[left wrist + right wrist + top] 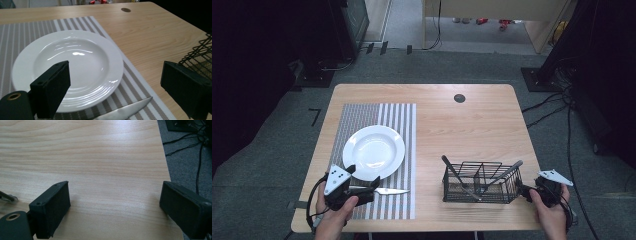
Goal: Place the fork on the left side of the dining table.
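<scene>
A white plate (pixel 373 151) rests on a striped placemat (pixel 399 120) on the left half of the wooden table. A knife (pixel 387 191) lies on the mat just in front of the plate, blade pointing right. My left gripper (pixel 362 181), in a hand at the front left corner, hovers over the knife's handle end. In the left gripper view the left gripper (pixel 116 75) stands open, with the plate (pixel 75 62) beyond the jaws and the knife blade (pixel 125 111) below them, untouched. My right gripper (pixel 115 195) is open over bare table, right of a black wire basket (pixel 482 182).
The basket holds dark-handled utensils (pixel 454 172) that lean out of its top. A small dark round grommet (pixel 459 98) sits near the table's far edge. Cables (pixel 557 105) lie on the grey floor to the right of the table's edge (pixel 162 157).
</scene>
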